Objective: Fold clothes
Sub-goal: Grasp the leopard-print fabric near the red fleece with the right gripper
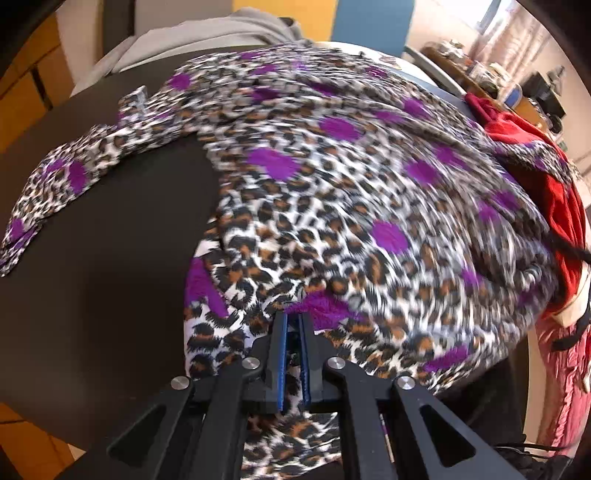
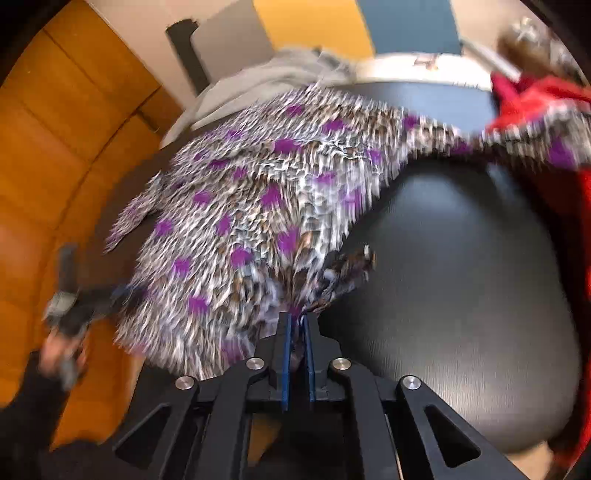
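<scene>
leopard-print garment (image 1: 332, 192) with purple dots fills most of what we see from both wrists, spread over the dark tabletop (image 1: 103, 266). starting from the left: beyond our left tool (image 1: 293, 321) and off to its left, a sleeve (image 1: 70, 177) of the garment trails out flat across the bare tabletop. our left tool has its two blue-padded fingers (image 1: 281, 354) drawn together on a bunched fold at the near edge of the garment, and more of the cloth hangs down below the fingers. straight ahead of this tool the body of the garment rises in a broad mound; behind it, at the far edge, lies a grey garment (image 1: 207, 33). to the right of the left tool a red garment (image 1: 535, 147) sits against the printed cloth, touching it.

from the right wrist the picture is blurred. far to the left of our right tool (image 2: 297, 319) we make out a hand (image 2: 62, 354) on the other tool. our right tool is pinched shut on a gathered edge of the garment, the cloth fanning away ahead and to its left. to its right the tabletop is bare and glossy. ahead and to the right a strip of the print stretches to the red garment. the grey garment lies far ahead.
</scene>
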